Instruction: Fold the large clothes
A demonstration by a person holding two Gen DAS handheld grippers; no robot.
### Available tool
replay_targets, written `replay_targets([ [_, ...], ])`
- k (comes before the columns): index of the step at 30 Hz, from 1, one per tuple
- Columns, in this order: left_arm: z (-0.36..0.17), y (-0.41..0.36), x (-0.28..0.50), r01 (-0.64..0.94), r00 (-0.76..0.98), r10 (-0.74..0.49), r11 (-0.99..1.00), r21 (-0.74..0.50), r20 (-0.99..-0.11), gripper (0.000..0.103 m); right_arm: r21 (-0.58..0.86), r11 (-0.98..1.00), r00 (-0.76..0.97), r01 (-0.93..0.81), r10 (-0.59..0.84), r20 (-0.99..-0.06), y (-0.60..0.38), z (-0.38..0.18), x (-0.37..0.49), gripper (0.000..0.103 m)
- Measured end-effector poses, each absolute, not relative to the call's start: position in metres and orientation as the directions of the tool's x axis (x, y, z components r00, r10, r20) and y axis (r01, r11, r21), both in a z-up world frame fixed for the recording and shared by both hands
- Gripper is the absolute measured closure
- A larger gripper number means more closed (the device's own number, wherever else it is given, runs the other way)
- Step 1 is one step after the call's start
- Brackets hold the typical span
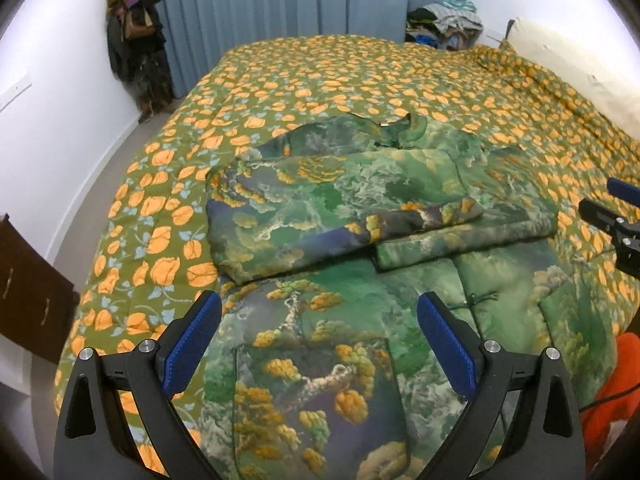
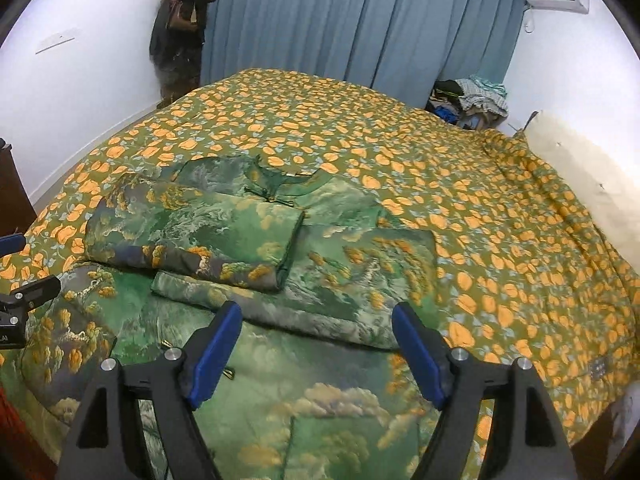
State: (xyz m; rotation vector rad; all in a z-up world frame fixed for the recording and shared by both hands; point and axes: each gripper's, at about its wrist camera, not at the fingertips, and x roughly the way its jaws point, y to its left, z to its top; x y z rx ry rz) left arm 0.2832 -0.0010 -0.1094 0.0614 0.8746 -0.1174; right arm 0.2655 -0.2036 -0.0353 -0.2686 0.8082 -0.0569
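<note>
A large green padded jacket (image 1: 320, 360) with a tree and cloud print lies flat on the bed (image 1: 320, 76), collar (image 1: 384, 124) toward the far side. Both sleeves (image 1: 320, 208) are folded across its chest. My left gripper (image 1: 318, 332) is open and empty above the jacket's lower left part. My right gripper (image 2: 316, 340) is open and empty above the jacket's (image 2: 280, 400) lower right part, just short of the folded sleeve (image 2: 192, 236). Each gripper shows at the edge of the other's view: the right one (image 1: 612, 208), the left one (image 2: 24, 268).
The bed has a green cover with orange flowers (image 2: 440, 168). A white pillow (image 2: 580, 168) lies at its right end. Piled clothes (image 2: 472, 96) sit at the far corner, blue curtains (image 2: 360, 20) behind. A dark cabinet (image 1: 28, 280) stands left. An orange object (image 1: 616, 392) lies at the near right.
</note>
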Motion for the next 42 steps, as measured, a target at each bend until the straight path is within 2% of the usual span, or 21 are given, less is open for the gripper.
replay_targets([
  [13,-0.108,-0.009,0.267,0.130,0.623,-0.047,0.991,0.044,-0.781,0.004,-0.255,0.967,0.708,-0.032,-0.157,-0.688,-0.212,-0.015,0.243,0.024],
  [18,-0.123,0.023,0.261,0.093,0.582,-0.024,0.995,0.037,-0.813,0.004,-0.138,0.990,0.657,-0.043,-0.076,-0.750,-0.251,-0.025,0.236,0.024],
  [21,-0.143,0.068,0.253,0.031,0.531,-0.026,0.999,-0.011,-0.847,0.004,-0.091,0.996,0.601,-0.006,-0.069,-0.796,-0.298,-0.047,0.222,0.024],
  [24,-0.165,0.101,0.246,-0.021,0.464,-0.050,0.998,-0.067,-0.885,0.004,-0.191,0.980,0.514,0.057,-0.193,-0.836,-0.341,-0.079,0.201,0.024],
  [27,-0.180,0.113,0.234,-0.040,0.431,-0.058,0.996,-0.083,-0.900,0.004,-0.327,0.943,0.471,0.068,-0.319,-0.823,-0.356,-0.095,0.178,0.024],
  [35,-0.183,0.083,0.231,0.017,0.425,-0.062,0.998,-0.060,-0.903,0.004,-0.365,0.929,0.501,0.055,-0.342,-0.795,-0.334,-0.083,0.158,0.024],
  [42,-0.185,0.091,0.233,0.005,0.418,-0.057,0.998,-0.060,-0.907,0.004,-0.397,0.918,0.527,0.001,-0.337,-0.780,-0.311,-0.072,0.158,0.024],
])
